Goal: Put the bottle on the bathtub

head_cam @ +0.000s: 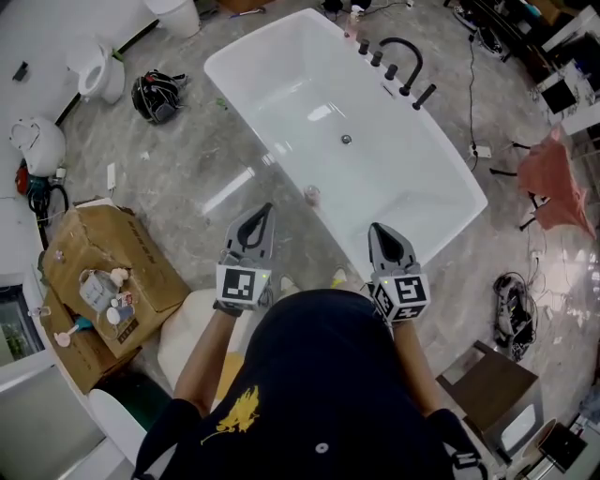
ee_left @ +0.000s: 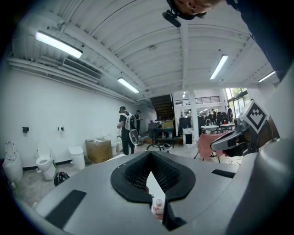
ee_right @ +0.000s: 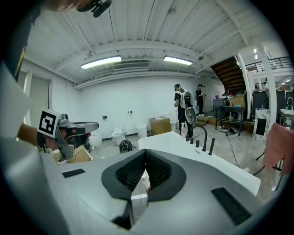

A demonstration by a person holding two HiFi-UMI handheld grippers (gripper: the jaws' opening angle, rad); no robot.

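A small pinkish bottle (head_cam: pixel 312 195) stands upright on the near rim of the white bathtub (head_cam: pixel 281 52). It shows again through the gap under the jaws in the left gripper view as the bottle (ee_left: pixel 158 209). My left gripper (head_cam: pixel 263 208) (ee_left: pixel 150 154) hovers just left of the bottle and short of it, shut, holding nothing. My right gripper (head_cam: pixel 377 228) (ee_right: pixel 145 151) hangs over the tub's near right rim, also shut and empty. In the right gripper view a pale pink shape shows through the jaw gap; I cannot tell what it is.
Black faucet (head_cam: pixel 401 56) and knobs line the tub's far rim, with another small bottle (head_cam: pixel 353 23) beside them. A cardboard box (head_cam: pixel 103 272), a toilet (head_cam: pixel 98 70) and a black helmet (head_cam: pixel 155 96) lie left. A pink-draped chair (head_cam: pixel 553 178) stands right. People (ee_left: pixel 126 128) stand far off.
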